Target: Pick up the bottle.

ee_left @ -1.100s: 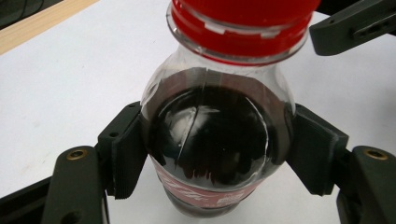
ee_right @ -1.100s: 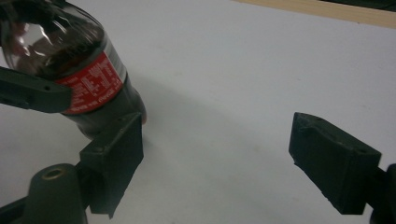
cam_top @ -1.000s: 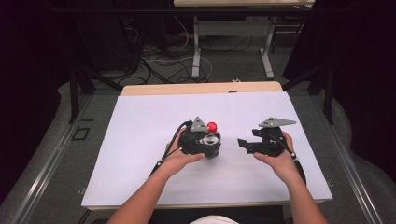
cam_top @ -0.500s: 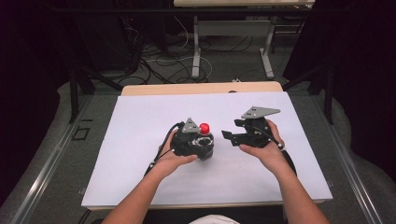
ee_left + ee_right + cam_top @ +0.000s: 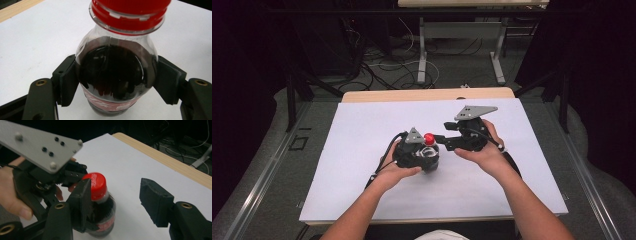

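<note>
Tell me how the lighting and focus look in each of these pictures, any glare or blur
High view: the white table is evenly lit, the room around it dark. Left gripper view: the bottle is sharp, small glints on its dark glossy shoulder; the red cap is cut off at the top edge. Right gripper view: the near grey plate is soft, the background murky.

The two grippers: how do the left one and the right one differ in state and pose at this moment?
The left gripper is shut on the cola bottle, pads pressed to its body; the right gripper is open, its jaws just closing, one jaw beside the red cap, not gripping it. In the high view the left gripper sits low by the bottle, while the right gripper is raised and points toward the cap. Both are hand-held over the white table.
</note>
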